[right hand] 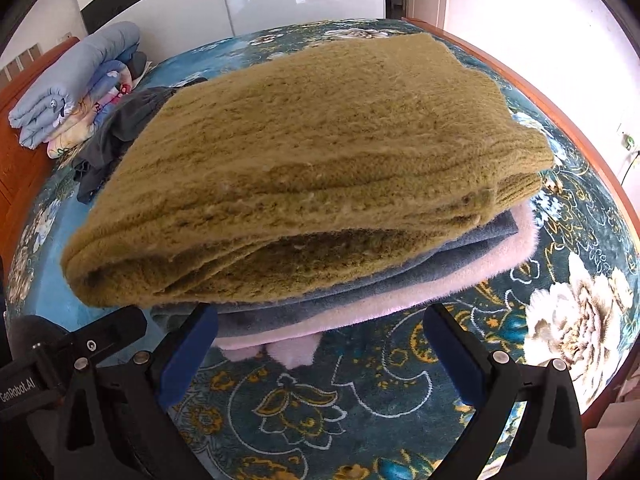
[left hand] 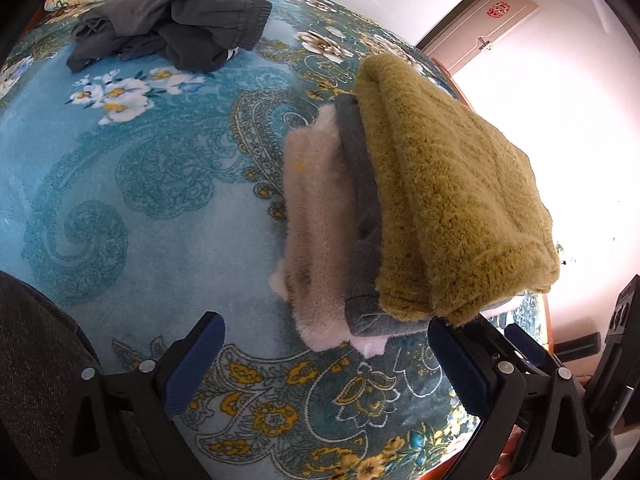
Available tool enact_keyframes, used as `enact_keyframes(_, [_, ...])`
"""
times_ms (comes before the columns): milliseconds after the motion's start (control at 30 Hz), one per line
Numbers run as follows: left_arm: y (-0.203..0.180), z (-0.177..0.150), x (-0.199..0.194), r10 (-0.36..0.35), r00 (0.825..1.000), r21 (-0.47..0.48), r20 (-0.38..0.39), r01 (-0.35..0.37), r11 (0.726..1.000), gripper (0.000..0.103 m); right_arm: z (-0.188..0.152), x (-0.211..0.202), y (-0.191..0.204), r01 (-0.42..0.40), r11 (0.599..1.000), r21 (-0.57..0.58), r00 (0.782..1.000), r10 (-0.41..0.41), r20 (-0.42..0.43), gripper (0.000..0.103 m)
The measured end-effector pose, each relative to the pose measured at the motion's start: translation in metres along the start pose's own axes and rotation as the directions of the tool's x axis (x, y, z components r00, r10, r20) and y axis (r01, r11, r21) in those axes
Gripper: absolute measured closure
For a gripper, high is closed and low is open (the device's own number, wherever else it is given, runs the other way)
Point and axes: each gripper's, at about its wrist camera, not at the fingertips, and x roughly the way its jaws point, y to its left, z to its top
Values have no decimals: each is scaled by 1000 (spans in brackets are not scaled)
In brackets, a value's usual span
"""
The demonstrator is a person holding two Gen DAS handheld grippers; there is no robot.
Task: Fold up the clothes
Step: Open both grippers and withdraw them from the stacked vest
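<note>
Left wrist view first: your left gripper sits low over the bed with its blue-padded fingers spread wide and nothing between them. Its right finger pad is just beside the near corner of the folded stack, under the overhang of the olive sweater. The right gripper is likewise released and empty, jaws apart, facing the stack's long folded edge head-on and very close.

That stack looks finished. The olive sweater on top is a thick, fuzzy ribbed knit, folded to a plump slab. Under it lies a smoother blue-grey garment, and at the bottom a pale pink fluffy one whose edge pokes out towards you. All three rest on the bedspread, a teal plush with paisley and yellow flowers.

What the next move turns on is farther off: the dark grey garment lies crumpled in a heap beyond the stack, ahead and to the left of your left gripper. From the right wrist view it is mostly hidden behind the sweater's left end. So your left hand looks the nearer and has the clear path. The heap runs roughly crosswise in the left view, with an elastic, gathered cuff or waistband at its right end; which of the two I cannot tell. It looks thin and limp, so expect it to sag. Rolled quilts sit at the far end.
</note>
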Motion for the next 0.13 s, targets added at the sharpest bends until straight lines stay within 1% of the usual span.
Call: enact_keyframes(133, [-1, 0, -5, -39, 999, 9, 20, 38, 999, 0, -2, 0, 0, 4, 1000, 4, 1000, -4, -3, 1])
